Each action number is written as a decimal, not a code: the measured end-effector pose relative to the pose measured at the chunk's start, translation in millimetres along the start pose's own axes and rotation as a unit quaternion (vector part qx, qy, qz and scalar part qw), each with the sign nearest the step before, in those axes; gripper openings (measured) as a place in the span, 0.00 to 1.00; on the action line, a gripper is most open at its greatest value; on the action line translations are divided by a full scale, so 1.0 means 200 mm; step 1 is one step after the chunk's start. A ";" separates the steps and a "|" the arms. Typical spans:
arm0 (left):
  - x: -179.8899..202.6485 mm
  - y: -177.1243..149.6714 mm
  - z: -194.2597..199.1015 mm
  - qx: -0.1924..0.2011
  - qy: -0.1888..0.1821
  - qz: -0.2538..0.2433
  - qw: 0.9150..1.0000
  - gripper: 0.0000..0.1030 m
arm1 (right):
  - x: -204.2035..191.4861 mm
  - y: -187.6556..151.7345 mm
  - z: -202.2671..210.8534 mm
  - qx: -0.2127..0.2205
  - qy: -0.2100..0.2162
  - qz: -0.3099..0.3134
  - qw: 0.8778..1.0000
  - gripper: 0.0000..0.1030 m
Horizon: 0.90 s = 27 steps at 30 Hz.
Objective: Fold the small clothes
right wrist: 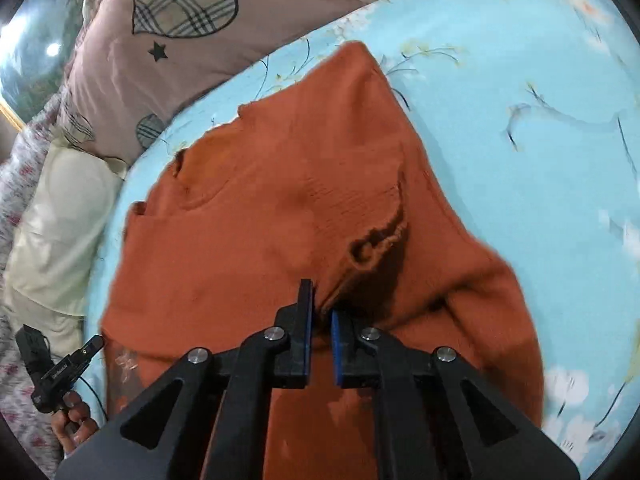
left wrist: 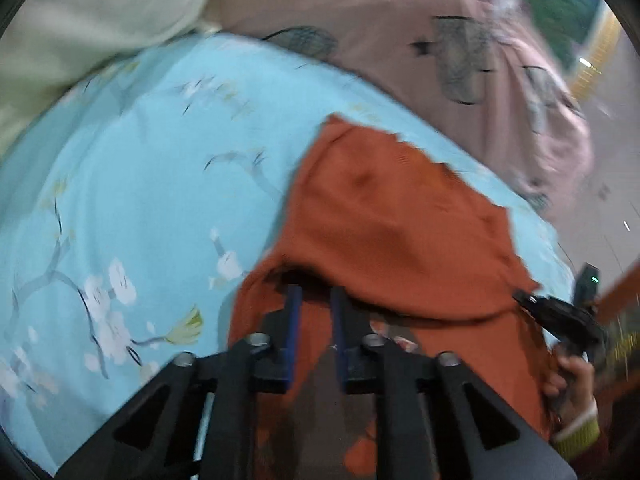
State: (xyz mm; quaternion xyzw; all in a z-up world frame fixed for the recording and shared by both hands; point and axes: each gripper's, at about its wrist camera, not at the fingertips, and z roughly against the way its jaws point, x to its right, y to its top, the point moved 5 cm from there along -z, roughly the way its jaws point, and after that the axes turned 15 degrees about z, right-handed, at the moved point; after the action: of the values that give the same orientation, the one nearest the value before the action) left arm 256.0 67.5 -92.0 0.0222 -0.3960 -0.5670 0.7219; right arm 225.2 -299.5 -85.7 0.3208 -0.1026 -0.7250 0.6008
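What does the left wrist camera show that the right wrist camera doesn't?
Only the left wrist view shows a pale green pillow at top left, and the other hand-held gripper at the right edge.

Only the right wrist view shows a ragged hole in the knit and a cream pillow on the left.

Both show the orange knit garment on the light blue floral sheet, the pink heart-print pillow, and blue-padded fingers pinching orange fabric.

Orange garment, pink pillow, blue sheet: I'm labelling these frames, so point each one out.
orange garment [right wrist: 288, 208]: right wrist view, middle of the cloth.
pink pillow [right wrist: 168, 80]: right wrist view, below the plaid heart.
blue sheet [left wrist: 160, 160]: left wrist view, bare patch.
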 end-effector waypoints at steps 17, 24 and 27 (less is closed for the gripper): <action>0.23 0.58 -0.83 -0.054 0.093 -0.128 0.986 0.10 | -0.01 0.04 -0.02 0.015 0.007 -0.008 1.000 0.18; 0.08 0.65 -0.72 0.009 0.096 -0.073 0.993 0.09 | -0.08 0.15 0.05 0.063 -0.012 0.038 0.997 0.08; -0.03 0.71 -0.69 0.012 0.073 0.008 0.997 0.11 | -0.03 0.10 -0.09 0.002 -0.028 0.023 0.999 0.09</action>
State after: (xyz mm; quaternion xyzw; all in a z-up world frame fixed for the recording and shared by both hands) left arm 451.8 65.4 -122.8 0.0688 -0.3492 -0.5533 0.7531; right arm 251.0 -295.3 -86.9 0.2992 -0.1278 -0.7195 0.6136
